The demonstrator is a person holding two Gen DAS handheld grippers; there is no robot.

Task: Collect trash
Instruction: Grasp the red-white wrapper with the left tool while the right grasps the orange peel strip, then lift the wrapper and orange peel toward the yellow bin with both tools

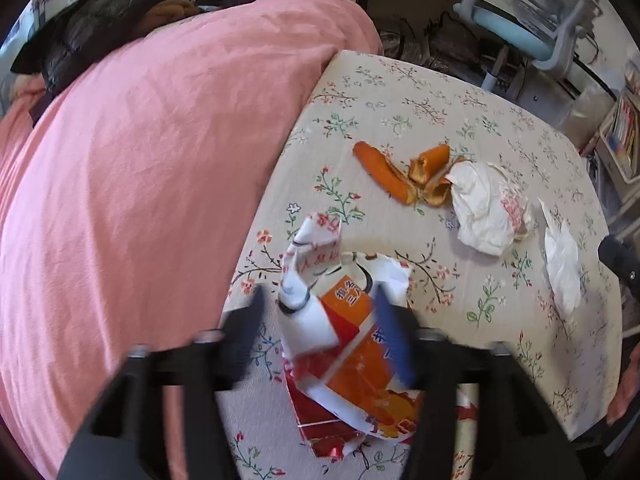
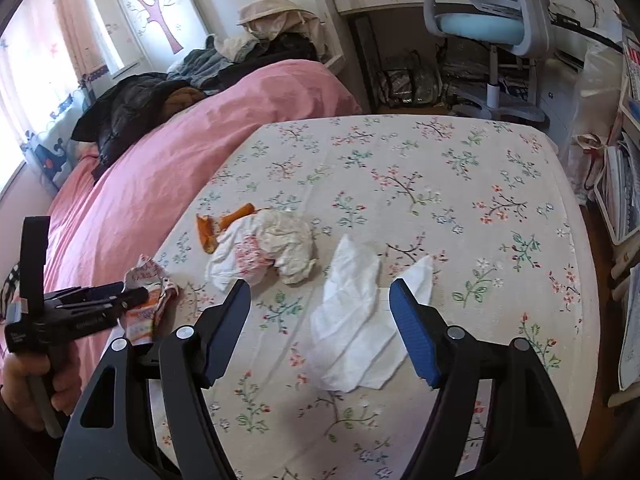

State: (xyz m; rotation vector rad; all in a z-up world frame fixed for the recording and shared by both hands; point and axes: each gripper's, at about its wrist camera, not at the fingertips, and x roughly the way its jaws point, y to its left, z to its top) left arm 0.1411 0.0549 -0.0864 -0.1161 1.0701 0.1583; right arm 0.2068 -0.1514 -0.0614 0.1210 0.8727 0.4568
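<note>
Trash lies on a floral bed sheet (image 1: 400,92). My left gripper (image 1: 320,296) is open, its jaws on either side of a torn orange-and-white snack wrapper (image 1: 352,344); it also shows in the right wrist view (image 2: 146,300). My right gripper (image 2: 320,292) is open just above a flat white tissue (image 2: 352,328), which also shows in the left wrist view (image 1: 562,260). Orange peel (image 1: 404,172) and a crumpled white paper bag (image 1: 488,208) lie beyond; the same bag (image 2: 268,248) and peel (image 2: 208,232) show in the right wrist view.
A pink duvet (image 1: 140,160) covers the bed's left side, with dark clothes (image 2: 136,108) piled at its far end. A blue desk chair (image 2: 480,12) and desk stand past the bed. Shelves with books (image 2: 624,200) stand at the right.
</note>
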